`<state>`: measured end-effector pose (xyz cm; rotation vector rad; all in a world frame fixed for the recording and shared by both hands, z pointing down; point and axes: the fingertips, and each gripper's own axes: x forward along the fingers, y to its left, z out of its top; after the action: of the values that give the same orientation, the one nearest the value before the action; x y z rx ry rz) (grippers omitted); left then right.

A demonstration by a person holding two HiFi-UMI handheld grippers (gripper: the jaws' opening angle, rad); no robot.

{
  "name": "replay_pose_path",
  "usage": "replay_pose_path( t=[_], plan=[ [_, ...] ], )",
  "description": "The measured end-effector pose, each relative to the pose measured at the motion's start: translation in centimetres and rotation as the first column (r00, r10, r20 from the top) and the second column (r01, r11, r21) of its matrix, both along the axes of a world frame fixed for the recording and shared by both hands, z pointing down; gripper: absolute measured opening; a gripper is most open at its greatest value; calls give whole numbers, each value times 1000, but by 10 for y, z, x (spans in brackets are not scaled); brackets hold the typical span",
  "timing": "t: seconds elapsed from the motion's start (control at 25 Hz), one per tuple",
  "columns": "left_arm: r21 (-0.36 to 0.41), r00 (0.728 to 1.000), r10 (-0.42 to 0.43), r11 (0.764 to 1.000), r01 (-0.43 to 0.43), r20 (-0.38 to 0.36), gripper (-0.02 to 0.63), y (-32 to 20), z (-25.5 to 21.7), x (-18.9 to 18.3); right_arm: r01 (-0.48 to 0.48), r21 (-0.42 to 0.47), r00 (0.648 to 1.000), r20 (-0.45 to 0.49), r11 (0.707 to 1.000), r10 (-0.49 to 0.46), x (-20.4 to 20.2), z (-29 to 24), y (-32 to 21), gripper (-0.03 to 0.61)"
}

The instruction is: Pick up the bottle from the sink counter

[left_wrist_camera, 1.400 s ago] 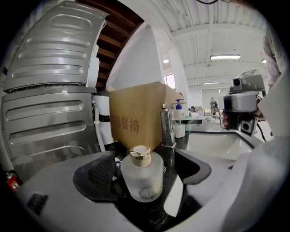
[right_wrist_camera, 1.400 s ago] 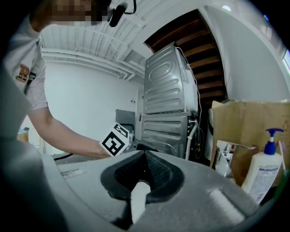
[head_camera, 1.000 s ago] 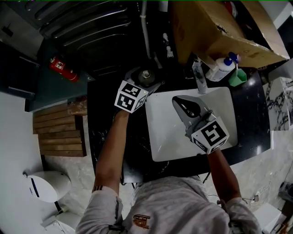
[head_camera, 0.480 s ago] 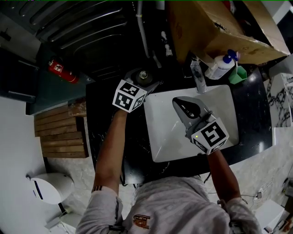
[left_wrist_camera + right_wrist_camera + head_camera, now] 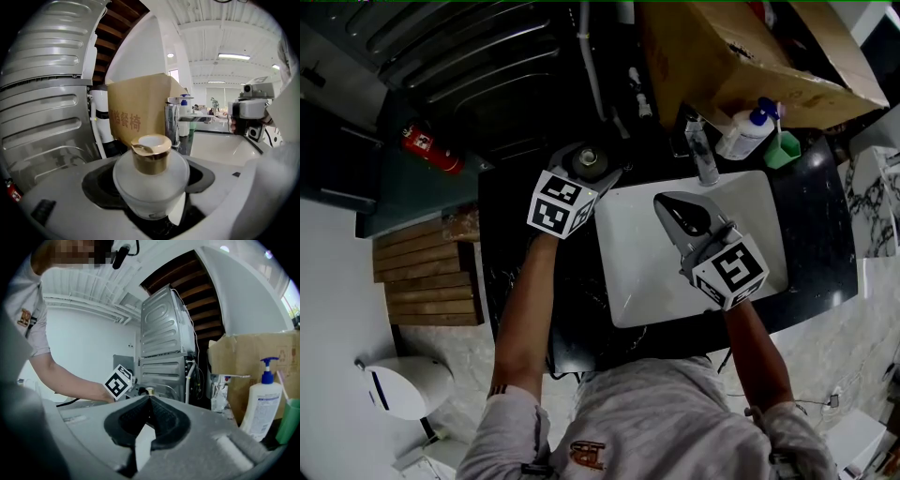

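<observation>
A small frosted glass bottle [image 5: 151, 180] with a gold cap [image 5: 150, 153] sits between the jaws of my left gripper [image 5: 151, 197], whose dark pads hug its round body. From the head view the bottle [image 5: 587, 157] is at the back left corner of the black counter [image 5: 520, 272], just left of the sink, with the left gripper [image 5: 589, 165] around it. My right gripper [image 5: 662, 201] hovers over the white sink basin [image 5: 628, 272], its jaws closed tip to tip with nothing in them [image 5: 150, 398].
A chrome faucet [image 5: 701, 155] stands behind the basin. A white pump bottle [image 5: 746, 136] and a green cup [image 5: 783, 153] sit under a large cardboard box [image 5: 741, 56]. A ribbed metal appliance [image 5: 478, 56] is behind the counter, a red extinguisher [image 5: 428, 143] to the left.
The left gripper's jaws have drawn in around the bottle, and gripper and bottle sit slightly farther back. The right gripper has hardly moved.
</observation>
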<state>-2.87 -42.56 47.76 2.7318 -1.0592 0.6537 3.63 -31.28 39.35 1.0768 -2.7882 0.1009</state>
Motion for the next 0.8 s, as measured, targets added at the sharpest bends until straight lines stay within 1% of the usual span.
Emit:
replay_pose_path(
  t=[0.28, 0.48, 0.8],
  plan=[
    [60, 997, -52, 997, 55, -55, 331, 30, -44, -7, 3, 27, 1000, 11, 1000, -3, 1, -14, 8, 2],
    [108, 994, -61, 992, 71, -90, 331, 63, -75, -5, 13, 55, 1000, 21, 998, -14, 0, -26, 17, 2],
    [174, 989, -76, 980, 98, -126, 331, 116, -113, -7, 41, 105, 999, 26, 994, -44, -2, -47, 36, 2]
  ],
)
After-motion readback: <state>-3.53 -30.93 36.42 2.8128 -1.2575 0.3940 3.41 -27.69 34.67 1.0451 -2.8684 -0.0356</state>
